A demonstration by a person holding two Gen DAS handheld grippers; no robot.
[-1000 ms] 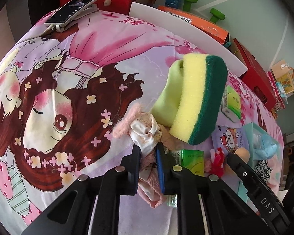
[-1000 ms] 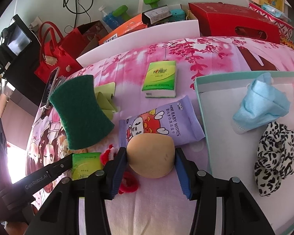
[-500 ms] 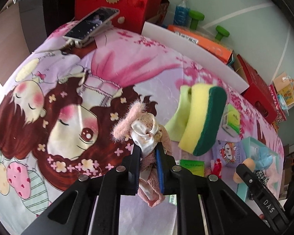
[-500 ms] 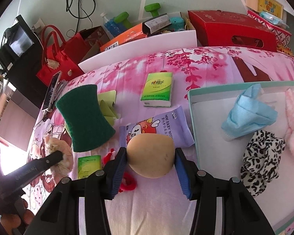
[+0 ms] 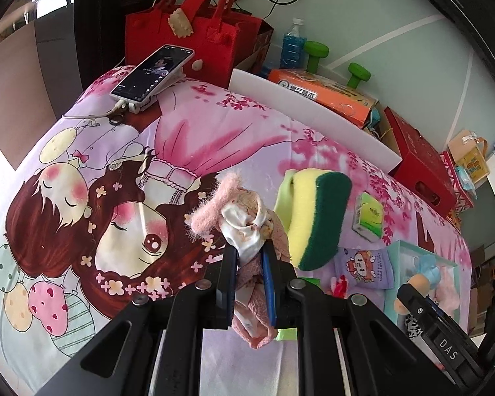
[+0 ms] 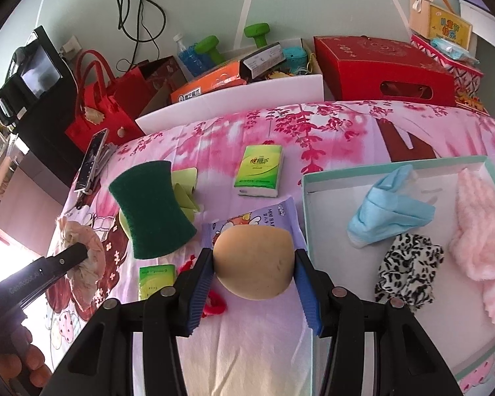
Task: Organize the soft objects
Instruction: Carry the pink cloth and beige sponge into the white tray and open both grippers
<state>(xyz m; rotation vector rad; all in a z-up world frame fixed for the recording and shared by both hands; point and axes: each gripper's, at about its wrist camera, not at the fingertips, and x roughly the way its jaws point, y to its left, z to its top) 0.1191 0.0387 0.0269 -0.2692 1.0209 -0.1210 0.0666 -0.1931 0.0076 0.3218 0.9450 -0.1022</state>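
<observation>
Two soft things held up over the bed sheet with the pink cartoon girl, one in each gripper

Left gripper: fingers nearly together, clamped on a floppy pink and cream cloth scrunchie with a fuzzy pink edge. Hangs limp from the pads, some cloth sticking up, some drooping below. Very light, very squashy, easy to pinch anywhere, but likely to slide out if only a thin fold is caught. Best to bite a thick bunch in the middle

Right gripper: fingers partly apart, pressed on both sides of a tan egg-shaped soft puff. Looks smooth, round and springy, so likely to pop out if squeezed near an end. Best to hold across its fat middle, just as now

Just to the right, a white box with a mint green rim, already holding a light blue face mask, a black and white spotted scrunchie and a fluffy pink cloth. Probably the home for both held things

Not yet sorted, lying on the sheet: a thick yellow sponge with a dark green scrub top, a purple pack of baby wipes, a green tissue pack, and something small and red under the right gripper
</observation>
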